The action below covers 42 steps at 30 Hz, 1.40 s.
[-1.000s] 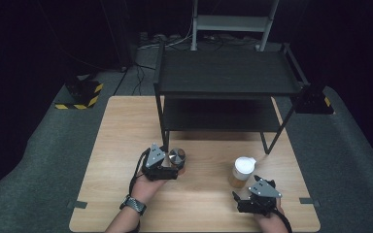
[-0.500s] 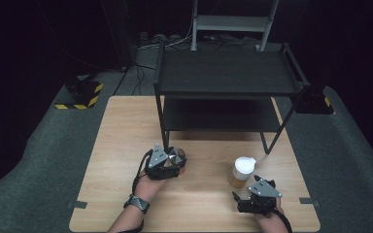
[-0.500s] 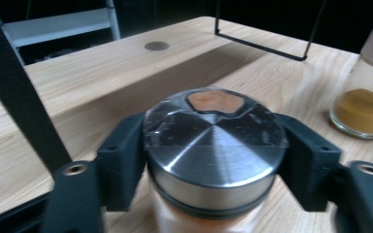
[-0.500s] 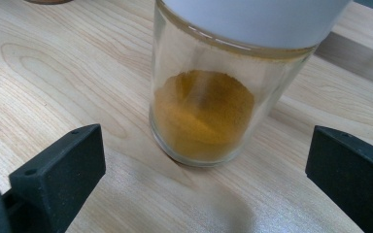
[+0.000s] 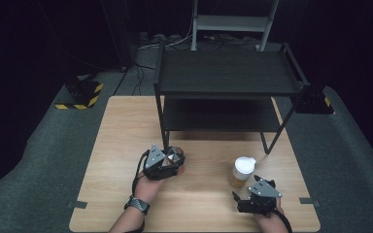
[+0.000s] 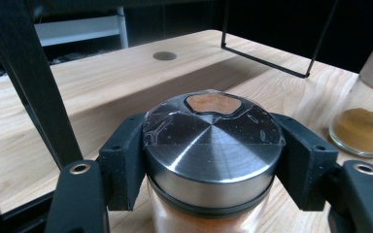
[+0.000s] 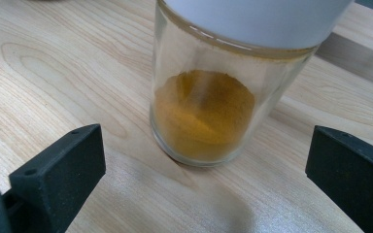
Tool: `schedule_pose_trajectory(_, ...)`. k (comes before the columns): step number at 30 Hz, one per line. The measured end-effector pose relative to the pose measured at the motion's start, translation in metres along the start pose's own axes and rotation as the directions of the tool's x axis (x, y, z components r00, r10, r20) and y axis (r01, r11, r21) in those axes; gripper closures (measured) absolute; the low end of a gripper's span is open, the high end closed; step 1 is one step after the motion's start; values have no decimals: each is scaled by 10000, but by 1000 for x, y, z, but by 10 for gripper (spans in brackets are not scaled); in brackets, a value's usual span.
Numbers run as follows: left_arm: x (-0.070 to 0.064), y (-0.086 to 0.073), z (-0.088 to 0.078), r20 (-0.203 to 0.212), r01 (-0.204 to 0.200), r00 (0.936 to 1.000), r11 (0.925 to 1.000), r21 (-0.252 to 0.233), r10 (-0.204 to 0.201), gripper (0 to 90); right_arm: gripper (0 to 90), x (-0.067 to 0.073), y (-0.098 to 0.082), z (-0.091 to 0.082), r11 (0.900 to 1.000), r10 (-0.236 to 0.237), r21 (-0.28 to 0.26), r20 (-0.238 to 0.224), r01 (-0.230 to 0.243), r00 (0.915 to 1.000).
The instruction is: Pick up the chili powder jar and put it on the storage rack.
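Just beside shelf leg (image 6: 34, 82), spice jar (image 6: 211, 160).

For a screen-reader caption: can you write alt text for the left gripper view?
The left gripper has its two black jaws clamped on the metal-lidded spice jar of orange powder, standing on the wooden table. At the right edge stands a white-lidded glass jar of yellow powder, and a black shelf leg rises at the left.

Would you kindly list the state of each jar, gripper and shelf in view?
Metal-lidded jar: upright, lid on, clamped at the lid.
Left gripper: shut on the lid.
White-lidded jar: upright, lid on, partly filled with yellow powder, untouched.
Right gripper: open, jaws short of the jar.
Black shelf unit: bare.
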<state>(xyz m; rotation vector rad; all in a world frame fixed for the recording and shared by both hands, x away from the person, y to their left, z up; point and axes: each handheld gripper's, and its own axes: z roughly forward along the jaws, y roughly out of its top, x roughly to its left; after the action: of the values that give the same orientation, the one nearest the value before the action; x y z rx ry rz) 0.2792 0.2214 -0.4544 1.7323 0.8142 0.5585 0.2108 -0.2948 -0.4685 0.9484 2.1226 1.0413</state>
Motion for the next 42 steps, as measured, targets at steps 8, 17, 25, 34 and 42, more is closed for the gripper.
schedule_pose_trajectory(8,-7,17,-16,42,-148,9999,9992,-378,149,349,0,0,0,0,10000,31,-16,11,-31,10000)
schedule_pose_trajectory(17,-14,35,-33,47,-299,9995,9957,-871,304,349,0,0,-1,0,10000,45,-43,17,-45,10000)
schedule_pose_trajectory(25,-18,58,-47,-19,-584,9983,9888,-1374,587,349,0,0,-1,0,10000,79,-39,10,-79,10000)
schedule_pose_trajectory(34,-20,74,-57,-119,-812,9967,9824,-1683,804,349,0,0,-1,0,10000,51,-39,7,-51,10000)
schedule_pose_trajectory(42,-19,96,-69,-108,-901,9959,9710,-2216,900,349,0,-1,-1,0,9999,124,-57,-4,-124,9999)
